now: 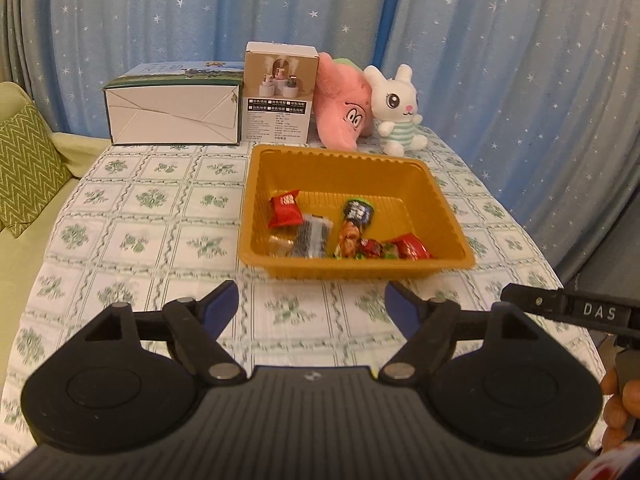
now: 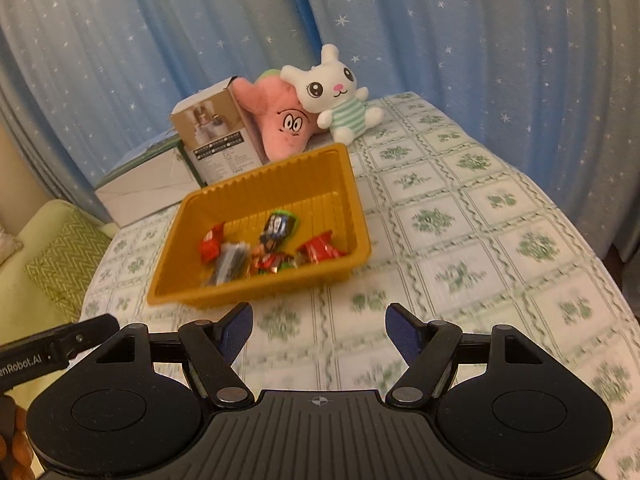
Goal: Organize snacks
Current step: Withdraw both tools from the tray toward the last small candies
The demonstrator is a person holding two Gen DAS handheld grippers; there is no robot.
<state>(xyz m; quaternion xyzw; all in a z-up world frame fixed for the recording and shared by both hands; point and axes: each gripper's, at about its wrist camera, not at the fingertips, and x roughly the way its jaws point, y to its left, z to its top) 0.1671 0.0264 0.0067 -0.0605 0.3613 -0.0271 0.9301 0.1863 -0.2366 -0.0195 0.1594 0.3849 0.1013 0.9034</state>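
Your left gripper (image 1: 312, 300) hangs over the tablecloth (image 1: 140, 240) with its jaws spread wide and nothing between the blue pads (image 1: 222, 300) — only the green-patterned cloth shows in the gap. Your right gripper (image 2: 318, 330) is the same: jaws parted, empty, over bare cloth just short of the tray.

The yellow tray (image 1: 352, 270) sits at about 12 o'clock from your left gripper, close ahead; from your right gripper it lies toward 11 o'clock, turned at an angle. All the snacks you can see are inside it, gathered along the near wall. In the left view a red packet (image 1: 285, 209) leans at the tray's 9 o'clock, a clear dark-striped packet (image 1: 312, 236) lies just beside it, a tall packet with a dark label (image 1: 354, 224) stands near the middle, small red and green wrapped candies (image 1: 374, 250) lie at its foot, and another red packet (image 1: 412, 248) rests at 5 o'clock.

Beyond the tray, at 12 o'clock, stand a tan product box (image 1: 280, 92), a pink plush (image 1: 344, 108) and a white rabbit plush (image 1: 396, 108) touching one another; a low white box (image 1: 176, 114) sits at 10 o'clock. A starry blue curtain (image 1: 160, 12) hangs behind.

At your left view's 3 o'clock edge the right gripper's black finger shows — with part of your hand (image 1: 618, 404) below it.
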